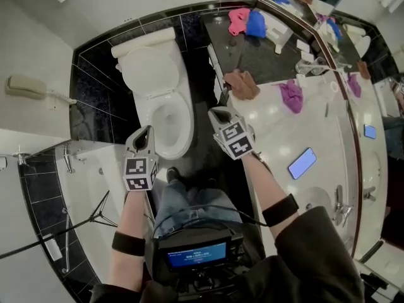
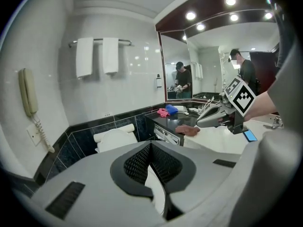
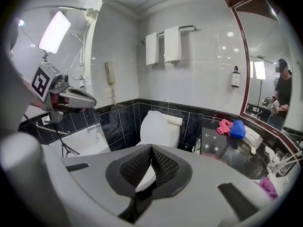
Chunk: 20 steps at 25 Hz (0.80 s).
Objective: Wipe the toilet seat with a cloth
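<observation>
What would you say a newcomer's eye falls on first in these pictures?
The white toilet, lid up, stands at the centre against dark tiles, with the left gripper and right gripper hanging shut and empty near its front. To its right, a brown cloth lies on the counter, not yet picked up.

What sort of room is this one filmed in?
A bathroom, probably a hotel's: there is a toilet, a long vanity counter, hung towels and a wall phone.
</observation>
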Each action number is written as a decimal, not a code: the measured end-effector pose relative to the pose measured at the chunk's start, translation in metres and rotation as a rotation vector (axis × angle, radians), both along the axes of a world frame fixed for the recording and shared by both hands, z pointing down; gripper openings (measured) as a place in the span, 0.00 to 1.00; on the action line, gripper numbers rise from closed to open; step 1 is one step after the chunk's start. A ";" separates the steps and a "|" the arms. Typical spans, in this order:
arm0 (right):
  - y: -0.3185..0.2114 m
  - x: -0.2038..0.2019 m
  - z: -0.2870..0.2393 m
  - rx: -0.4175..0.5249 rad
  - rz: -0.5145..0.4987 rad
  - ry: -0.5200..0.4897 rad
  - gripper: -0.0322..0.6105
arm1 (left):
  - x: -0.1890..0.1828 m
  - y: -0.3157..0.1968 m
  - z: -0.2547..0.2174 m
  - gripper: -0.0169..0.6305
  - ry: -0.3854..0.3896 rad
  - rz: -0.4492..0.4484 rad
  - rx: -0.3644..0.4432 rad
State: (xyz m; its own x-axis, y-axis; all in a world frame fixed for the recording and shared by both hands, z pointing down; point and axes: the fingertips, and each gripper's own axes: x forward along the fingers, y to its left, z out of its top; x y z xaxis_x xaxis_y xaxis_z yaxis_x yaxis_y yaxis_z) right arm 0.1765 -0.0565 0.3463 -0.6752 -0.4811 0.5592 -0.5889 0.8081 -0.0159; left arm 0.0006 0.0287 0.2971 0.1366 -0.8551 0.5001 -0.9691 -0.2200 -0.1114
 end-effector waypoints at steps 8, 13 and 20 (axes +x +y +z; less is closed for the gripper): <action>0.046 -0.050 0.013 -0.050 -0.050 -0.003 0.07 | -0.047 0.030 0.016 0.03 0.019 -0.051 -0.013; 0.068 -0.081 0.036 -0.146 0.004 -0.068 0.07 | -0.072 0.039 0.030 0.03 0.003 -0.004 -0.029; 0.088 -0.099 0.111 -0.363 0.199 -0.195 0.08 | -0.084 0.044 0.069 0.03 -0.073 0.138 -0.060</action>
